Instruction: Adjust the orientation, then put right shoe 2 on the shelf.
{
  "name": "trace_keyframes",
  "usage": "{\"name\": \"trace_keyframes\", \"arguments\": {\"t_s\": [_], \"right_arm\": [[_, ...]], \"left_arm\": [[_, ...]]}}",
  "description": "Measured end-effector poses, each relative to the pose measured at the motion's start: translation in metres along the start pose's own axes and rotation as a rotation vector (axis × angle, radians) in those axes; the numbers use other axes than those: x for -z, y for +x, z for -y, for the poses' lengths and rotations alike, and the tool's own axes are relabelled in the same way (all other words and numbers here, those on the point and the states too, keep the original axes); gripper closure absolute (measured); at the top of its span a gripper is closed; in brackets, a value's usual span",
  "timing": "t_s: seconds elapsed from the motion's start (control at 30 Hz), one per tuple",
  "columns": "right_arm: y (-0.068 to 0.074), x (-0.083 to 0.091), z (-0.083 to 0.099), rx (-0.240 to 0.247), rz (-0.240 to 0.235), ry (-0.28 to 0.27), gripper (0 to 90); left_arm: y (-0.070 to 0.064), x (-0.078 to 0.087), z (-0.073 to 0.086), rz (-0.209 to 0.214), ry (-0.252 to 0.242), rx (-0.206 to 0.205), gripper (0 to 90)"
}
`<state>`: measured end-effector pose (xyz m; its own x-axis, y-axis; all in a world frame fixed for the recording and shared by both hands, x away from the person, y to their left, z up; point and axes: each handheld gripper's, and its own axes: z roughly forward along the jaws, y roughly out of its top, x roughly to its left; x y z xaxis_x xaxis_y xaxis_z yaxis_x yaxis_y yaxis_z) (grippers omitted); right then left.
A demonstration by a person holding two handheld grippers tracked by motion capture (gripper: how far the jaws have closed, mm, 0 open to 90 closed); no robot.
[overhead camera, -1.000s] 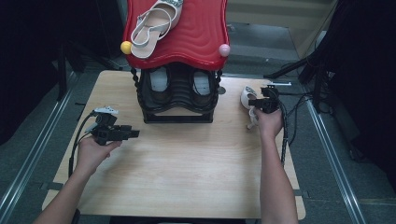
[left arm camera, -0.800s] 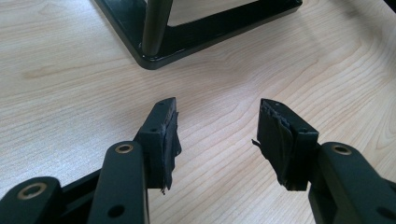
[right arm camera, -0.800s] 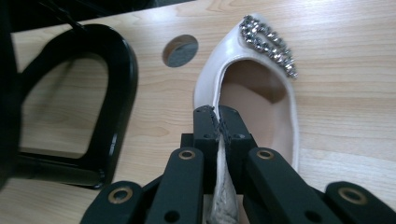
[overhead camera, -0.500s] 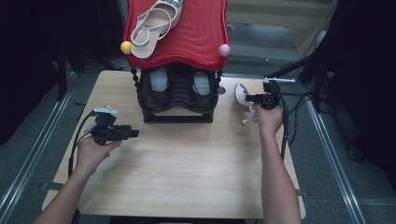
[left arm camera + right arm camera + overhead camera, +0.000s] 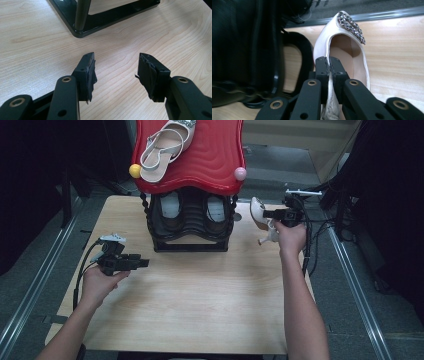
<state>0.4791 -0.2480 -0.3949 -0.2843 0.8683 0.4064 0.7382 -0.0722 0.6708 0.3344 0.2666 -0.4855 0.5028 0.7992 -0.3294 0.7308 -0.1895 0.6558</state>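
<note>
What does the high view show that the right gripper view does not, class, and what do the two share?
High view alone: the red top shelf of the rack with a strappy sandal lying on it, a pair of shoes on the lower tier, and the left tool held over the table, apart from everything.

Right gripper view alone: the jewelled trim on the pale shoe's toe, and the jaws shut on the shoe's side edge.

Shared: the right tool gripping the pale shoe beside the black rack.

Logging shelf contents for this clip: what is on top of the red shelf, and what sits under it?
On the red shelf lies one pale strappy shoe. Under it, the black rack holds two pale-lined shoes; their toes and anything deeper are covered by the shelf.
</note>
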Motion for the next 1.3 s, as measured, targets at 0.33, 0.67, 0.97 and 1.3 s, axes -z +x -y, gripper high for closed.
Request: {"name": "trace_keyframes", "arguments": {"t_s": [0.33,0.67,0.97,1.3], "right_arm": [[0.025,0.029,-0.03,0.019,-0.01,-0.023,88.3],[0.047,0.059,-0.057,0.038,-0.02,-0.06,88.3],[0.07,0.081,-0.077,0.057,-0.029,-0.084,88.2],[0.101,0.102,-0.103,0.076,-0.044,-0.109,88.2]], "left_arm": [[-0.001,0.0,0.0,0.006,0.0,-0.001,48.7],[-0.002,-0.001,0.0,0.007,-0.004,-0.001,48.7],[-0.004,-0.002,0.0,0.009,-0.001,-0.004,48.7],[-0.004,-0.001,0.0,0.014,0.007,-0.004,48.7]]}}
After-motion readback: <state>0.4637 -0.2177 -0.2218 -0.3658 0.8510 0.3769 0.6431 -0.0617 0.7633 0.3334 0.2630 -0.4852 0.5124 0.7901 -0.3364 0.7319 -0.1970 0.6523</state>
